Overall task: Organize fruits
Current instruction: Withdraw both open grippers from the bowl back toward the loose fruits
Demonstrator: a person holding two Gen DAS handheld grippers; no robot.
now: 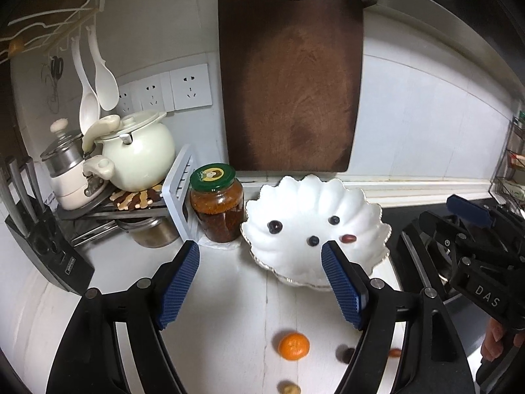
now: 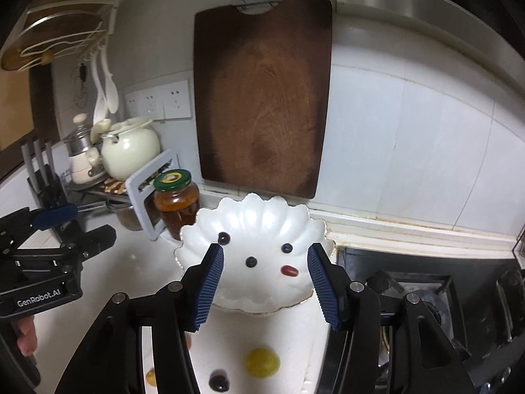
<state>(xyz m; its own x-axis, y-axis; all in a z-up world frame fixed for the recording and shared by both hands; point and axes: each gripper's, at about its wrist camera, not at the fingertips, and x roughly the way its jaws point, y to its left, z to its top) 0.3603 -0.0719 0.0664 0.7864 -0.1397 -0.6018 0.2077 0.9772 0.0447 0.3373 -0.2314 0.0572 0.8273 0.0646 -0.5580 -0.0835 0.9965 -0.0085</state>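
Counter [image 1: 229,295]: white, with a scalloped plate [image 1: 354,203] by the wall.
Red date [image 2: 290,271]: on the plate, long axis slanting left to right.
Left gripper [image 1: 261,256]: wide, empty.
Right gripper [image 2: 265,259]: apart, empty.

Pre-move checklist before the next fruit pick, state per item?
1. Left gripper empty, jaws apart: ok.
2. Right gripper empty, jaws apart: ok.
3. White scalloped dish has free room; it holds only three dark berries and one red fruit: ok.
4. Tangerine on the counter, nothing touching it: ok.
5. All fruit in the dish: not ok; the tangerine, a yellow-green fruit and a dark grape lie outside it.
6. Fruit partly hidden behind the left finger: cannot tell what it is.
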